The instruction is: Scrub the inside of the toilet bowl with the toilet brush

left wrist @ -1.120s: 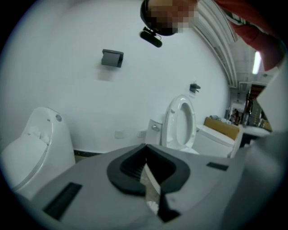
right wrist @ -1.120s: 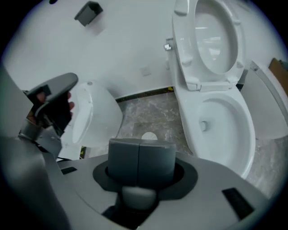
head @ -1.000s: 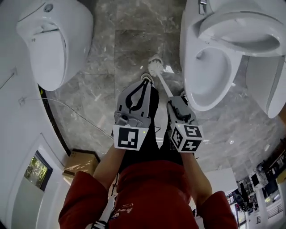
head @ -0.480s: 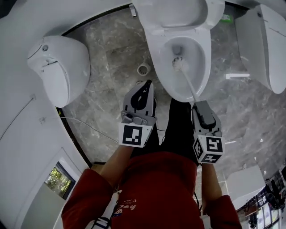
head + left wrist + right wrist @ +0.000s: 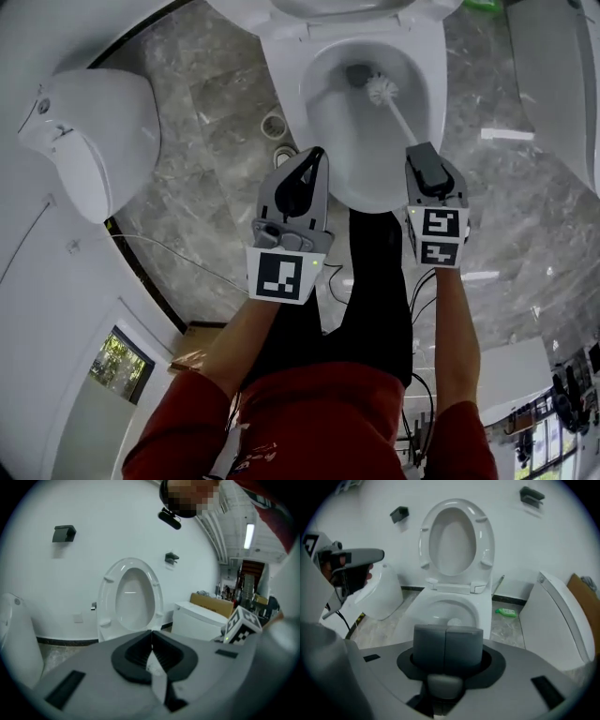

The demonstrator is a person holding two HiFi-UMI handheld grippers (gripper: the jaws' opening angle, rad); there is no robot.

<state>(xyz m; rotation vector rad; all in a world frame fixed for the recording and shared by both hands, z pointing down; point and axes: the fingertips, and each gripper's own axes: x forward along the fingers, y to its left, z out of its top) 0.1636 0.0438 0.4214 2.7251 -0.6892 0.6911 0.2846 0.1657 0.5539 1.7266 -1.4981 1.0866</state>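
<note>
Inside the bowl [image 5: 287, 86], the white-bristled brush [image 5: 383, 92] slants, thin handle pinched by the right gripper [image 5: 424, 153]; left gripper [image 5: 314, 156] closed, empty.

The left claw [image 5: 315, 156] is pointing toward the far side, its jaws pressing together with nothing between them, on an outstretched left arm [image 5: 234, 342]. The right claw [image 5: 421, 150] is tilting steeply down and clamping the toilet brush [image 5: 392, 105] handle, with the right arm [image 5: 452, 328] reaching forward.

Head cam's up high, looking steeply down onto the toilet bowl [image 5: 323, 131] and floor [image 5: 216, 141]; left gripper [image 5: 316, 155] cam sits low, facing roughly level at the raised seat [image 5: 107, 603]; right gripper [image 5: 424, 150] cam tilts down, close over the bowl; all three share that toilet.
</note>
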